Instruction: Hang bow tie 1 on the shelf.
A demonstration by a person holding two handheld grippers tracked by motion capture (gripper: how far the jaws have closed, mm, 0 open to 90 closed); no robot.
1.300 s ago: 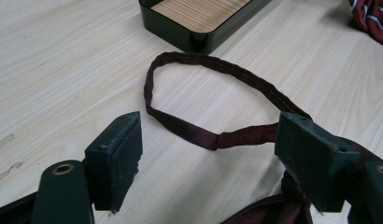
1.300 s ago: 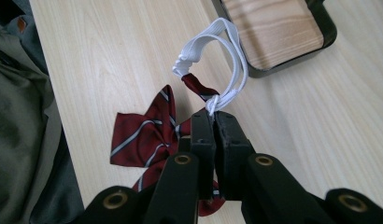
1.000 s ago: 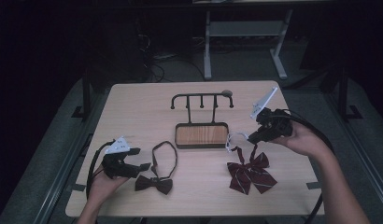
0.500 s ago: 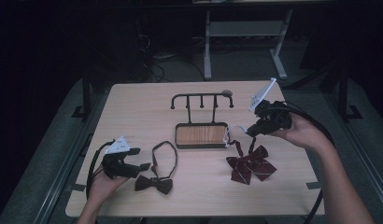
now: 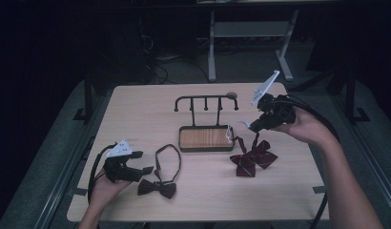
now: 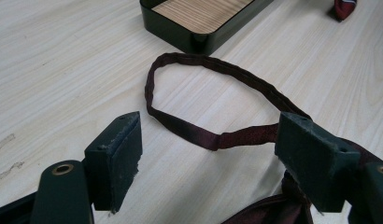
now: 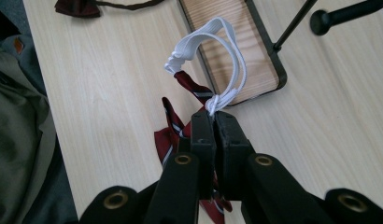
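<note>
A: Right gripper (image 5: 244,126) status?
B: Jaws are pressed together on the white elastic band (image 7: 225,60) of the red striped bow tie (image 5: 252,158). In the right gripper view the band is seen looping out from the pinched tips, over the near corner of the wood-lined tray (image 7: 248,56).

A: Right hand pose?
B: Right hand (image 5: 305,128) is held raised above the table (image 5: 146,109), right of the tray. The forearm is brought in from the bottom right corner of the high view, and the gripper is pointed left and down toward the tray's right end. Its grey plate is tipped up and away.

A: Where is the tie itself?
B: The bow is still resting on the table just right of the tray's front corner. The red strap is pulled up from it to the white band — taut, by the look of it.

A: Left side?
B: Left gripper (image 5: 148,170) is held low at the front left of the table, the left hand (image 5: 105,188) wrapped under it, wrist near the table edge. Jaws are spread wide, nothing clamped. They are aimed at the dark bow tie (image 5: 157,188) — its strap loop (image 6: 213,100) is laid flat on the wood between and beyond the pads in the left gripper view. Contact of the right-hand pad with the strap cannot be told.

A: Rack?
B: The black hook rack (image 5: 206,101) is stood behind the tray, with nothing hung on it.
</note>
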